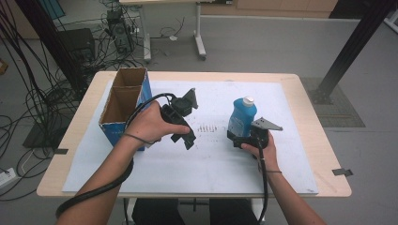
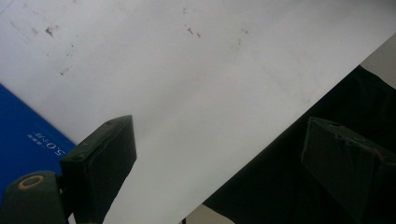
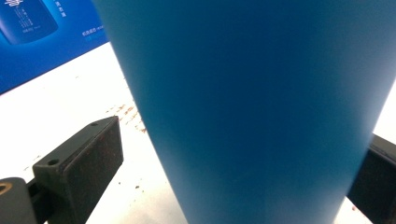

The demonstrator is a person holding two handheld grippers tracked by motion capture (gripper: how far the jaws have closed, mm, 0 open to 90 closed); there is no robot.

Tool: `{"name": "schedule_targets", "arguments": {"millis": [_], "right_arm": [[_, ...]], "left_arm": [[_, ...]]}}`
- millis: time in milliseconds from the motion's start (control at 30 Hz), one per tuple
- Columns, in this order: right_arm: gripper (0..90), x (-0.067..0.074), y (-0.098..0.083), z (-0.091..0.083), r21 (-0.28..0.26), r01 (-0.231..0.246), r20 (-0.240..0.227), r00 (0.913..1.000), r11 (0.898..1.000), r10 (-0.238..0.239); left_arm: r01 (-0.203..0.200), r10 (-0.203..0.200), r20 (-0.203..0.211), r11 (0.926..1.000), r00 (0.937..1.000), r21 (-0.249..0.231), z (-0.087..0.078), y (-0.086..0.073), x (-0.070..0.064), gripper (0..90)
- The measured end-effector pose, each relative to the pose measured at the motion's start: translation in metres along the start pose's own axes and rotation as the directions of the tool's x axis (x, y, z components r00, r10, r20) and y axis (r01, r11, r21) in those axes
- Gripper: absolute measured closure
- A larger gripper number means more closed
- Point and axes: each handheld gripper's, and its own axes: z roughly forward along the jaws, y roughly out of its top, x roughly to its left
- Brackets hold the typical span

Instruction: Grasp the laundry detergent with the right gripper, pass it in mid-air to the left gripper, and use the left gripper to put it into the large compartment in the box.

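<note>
A blue bottle [image 1: 242,116] with a white cap stands upright on the white mat [image 1: 206,161], right of centre. My right gripper [image 1: 240,137] is at its base, open, with a jaw on either side. In the right gripper view the blue bottle [image 3: 252,107] stands between the jaws; a strip of mat shows between the left pad [image 3: 88,158] and the bottle, while the right pad sits against or very near it. A hand holds my left gripper [image 1: 184,138] above the mat's middle. This left gripper [image 2: 219,135] is open, tilted down at the mat, and holds nothing.
An open-topped blue cardboard box [image 1: 124,105] stands at the mat's left edge, close to the left hand. Its printed side [image 3: 42,37] shows beyond the bottle. The wooden table [image 1: 326,145] has a narrow bare border. Cables and stands crowd the floor behind.
</note>
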Motion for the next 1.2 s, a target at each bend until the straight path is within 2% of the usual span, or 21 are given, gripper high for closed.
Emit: {"name": "schedule_targets", "arguments": {"millis": [167, 367, 900, 1200], "right_arm": [[3.7, 0.0005, 0.0012, -0.0004, -0.008, 0.006, 0.000, 1.0000, 1.000, -0.006], [11.5, 0.0003, 0.0033, -0.0011, -0.042, 0.008, 0.013, 0.9999, 0.999, -0.008], [22.8, 0.0009, 0.0020, 0.0022, -0.054, 0.002, 0.022, 0.9998, 0.999, 0.000], [35.2, -0.0038, 0.0016, 0.0006, -0.061, 0.003, 0.038, 0.9993, 0.998, 0.000]], "left_arm": [[-0.001, 0.001, 0.001, 1.0000, 1.0000, -0.002, -0.0004, -0.0009, -0.0002, 10.4], [-0.001, 0.001, 0.003, 1.0000, 1.0000, -0.005, 0.0004, -0.0010, -0.0007, 10.4], [0.000, 0.000, 0.005, 1.0000, 1.0000, -0.005, 0.0006, -0.0009, -0.0007, 10.4], [-0.003, 0.003, 0.007, 1.0000, 1.0000, -0.006, 0.0017, 0.0002, -0.0015, 10.4]]}}
